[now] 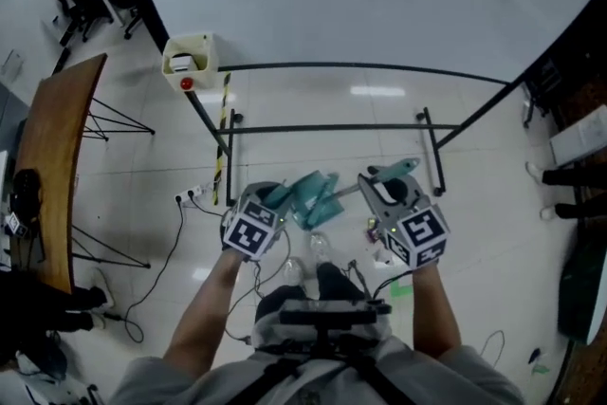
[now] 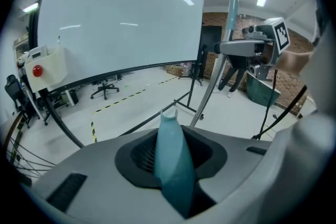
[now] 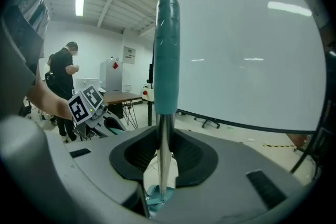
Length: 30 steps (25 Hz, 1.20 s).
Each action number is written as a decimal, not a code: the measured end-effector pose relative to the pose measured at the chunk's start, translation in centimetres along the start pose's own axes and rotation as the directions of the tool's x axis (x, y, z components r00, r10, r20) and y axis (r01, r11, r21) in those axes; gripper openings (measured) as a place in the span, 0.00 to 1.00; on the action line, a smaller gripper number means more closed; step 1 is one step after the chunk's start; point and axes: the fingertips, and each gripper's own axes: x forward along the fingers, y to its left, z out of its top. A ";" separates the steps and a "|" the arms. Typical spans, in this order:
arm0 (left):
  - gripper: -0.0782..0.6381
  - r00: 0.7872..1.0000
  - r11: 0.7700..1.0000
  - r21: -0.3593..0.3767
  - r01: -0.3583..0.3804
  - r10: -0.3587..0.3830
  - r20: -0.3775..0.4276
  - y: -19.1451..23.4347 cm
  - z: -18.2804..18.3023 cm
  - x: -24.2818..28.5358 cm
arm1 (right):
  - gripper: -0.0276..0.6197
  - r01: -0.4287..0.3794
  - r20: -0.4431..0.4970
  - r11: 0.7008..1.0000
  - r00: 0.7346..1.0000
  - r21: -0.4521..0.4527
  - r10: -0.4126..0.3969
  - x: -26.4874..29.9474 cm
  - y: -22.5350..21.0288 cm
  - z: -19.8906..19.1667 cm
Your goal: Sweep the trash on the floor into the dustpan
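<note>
The left tool (image 2: 170,165) has its jaws partly closed on the tapering teal handle of the dustpan (image 1: 305,193), and the right tool (image 3: 163,165) is likewise pinched partway on the thin metal pole of the broom (image 3: 167,50), just below its teal grip. Both implements hang together in front of the person, above the floor (image 1: 313,100) between the two tools, with nothing yet set down. I cannot pick out the trash for certain; a small green scrap (image 1: 401,289) lies on the floor by the person's right side and may be part of it. The slick pole looks the likelier thing to go wrong, since with so narrow a hold it could twist or slide in the jaws once the bristles drag. The dustpan, held only by its handle, might swing or tip, and if its lip lands tilted the trash would be pushed under rather than in. The black frame (image 1: 332,128) standing just ahead could catch a wide stroke. The power strip (image 1: 190,195) with its cable to the left could snag the broom too.
</note>
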 end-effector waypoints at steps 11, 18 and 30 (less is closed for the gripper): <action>0.26 0.972 0.952 0.209 0.225 -0.203 -0.119 -7.4 -1.2 7.6 | 0.19 0.363 -0.132 0.918 0.929 0.160 -0.345 -13.2 -6.3 -10.1; 0.26 0.942 0.883 0.346 0.316 -0.250 -0.222 -12.2 -0.9 11.6 | 0.19 0.533 -0.236 0.816 0.842 0.223 -0.485 -22.2 -8.8 -19.6; 0.26 0.875 0.700 0.529 0.479 -0.331 -0.354 -17.1 1.6 17.9 | 0.19 0.692 -0.446 0.695 0.694 0.197 -0.565 -31.2 -9.5 -34.8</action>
